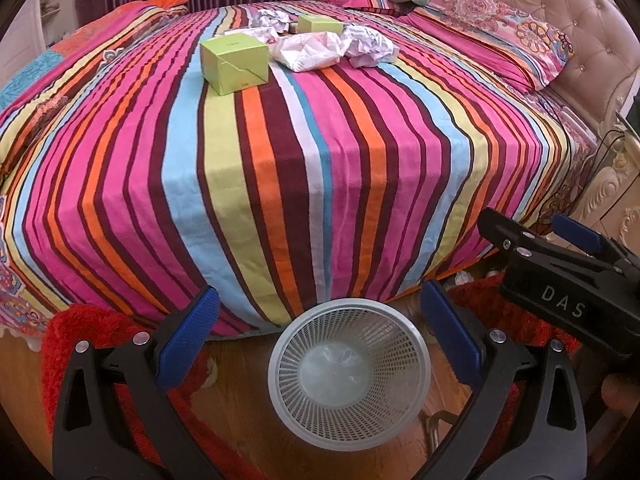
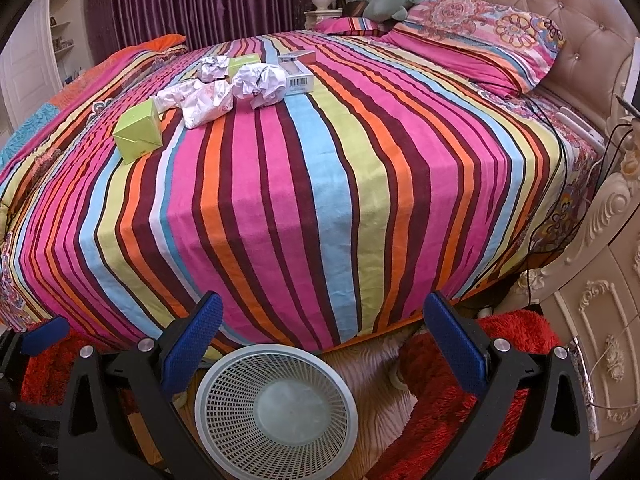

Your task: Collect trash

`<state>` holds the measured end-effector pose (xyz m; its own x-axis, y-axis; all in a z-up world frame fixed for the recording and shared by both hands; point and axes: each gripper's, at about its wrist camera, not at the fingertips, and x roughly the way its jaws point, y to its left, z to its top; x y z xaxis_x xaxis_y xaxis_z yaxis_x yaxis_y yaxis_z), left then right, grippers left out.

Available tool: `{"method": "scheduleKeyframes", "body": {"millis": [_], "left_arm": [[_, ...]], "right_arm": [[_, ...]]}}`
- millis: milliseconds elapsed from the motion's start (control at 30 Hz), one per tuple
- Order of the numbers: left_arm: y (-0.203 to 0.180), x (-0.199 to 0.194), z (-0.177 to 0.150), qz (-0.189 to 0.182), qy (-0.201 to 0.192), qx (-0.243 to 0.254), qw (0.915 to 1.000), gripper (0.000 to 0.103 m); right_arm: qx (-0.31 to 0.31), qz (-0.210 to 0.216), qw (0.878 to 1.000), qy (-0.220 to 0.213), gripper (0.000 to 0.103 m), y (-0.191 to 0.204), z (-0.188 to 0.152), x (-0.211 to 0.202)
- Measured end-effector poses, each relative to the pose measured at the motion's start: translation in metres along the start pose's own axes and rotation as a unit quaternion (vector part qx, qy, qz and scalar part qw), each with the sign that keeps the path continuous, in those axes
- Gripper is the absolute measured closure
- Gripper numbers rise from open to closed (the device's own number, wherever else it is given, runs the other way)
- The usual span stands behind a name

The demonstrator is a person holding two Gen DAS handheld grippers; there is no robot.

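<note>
Here: trash on striped bedspread (image 1: 280, 160), basket (image 1: 349, 364) below.
Green box (image 1: 234, 65) and crumpled papers (image 1: 308, 50) lie well beyond both tongs; left gripper (image 1: 320, 336) and right gripper (image 2: 322, 334) gape wide, empty.

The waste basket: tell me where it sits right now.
The white mesh waste basket stands on the wood floor at the foot of the striped bed, low centre in both wrist views, between two red rugs.
</note>
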<state>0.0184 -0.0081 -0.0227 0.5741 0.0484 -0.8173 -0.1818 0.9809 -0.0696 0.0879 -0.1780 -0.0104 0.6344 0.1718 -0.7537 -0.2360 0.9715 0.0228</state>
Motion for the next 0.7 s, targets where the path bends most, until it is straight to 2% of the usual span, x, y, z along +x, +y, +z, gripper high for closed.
{"method": "scheduleKeyframes", "body": {"millis": [133, 333, 500, 700], "left_arm": [[0.000, 0.006, 0.001, 0.003, 0.005, -0.001, 1.0000, 0.006], [0.013, 0.017, 0.004, -0.002, 0.018, -0.035, 0.9992, 0.006], [0.026, 0.026, 0.008, 0.007, 0.026, -0.065, 0.9975, 0.006], [0.033, 0.025, 0.015, 0.021, 0.024, -0.072, 0.9969, 0.006]], "right_arm": [[0.013, -0.006, 1.000, 0.004, 0.007, -0.005, 0.003, 0.004], [0.023, -0.011, 1.000, 0.017, 0.007, -0.009, 0.005, 0.013], [0.023, -0.012, 0.999, 0.026, 0.006, -0.010, 0.006, 0.021], [0.015, -0.011, 0.999, 0.028, 0.006, -0.008, 0.009, 0.024]]}}
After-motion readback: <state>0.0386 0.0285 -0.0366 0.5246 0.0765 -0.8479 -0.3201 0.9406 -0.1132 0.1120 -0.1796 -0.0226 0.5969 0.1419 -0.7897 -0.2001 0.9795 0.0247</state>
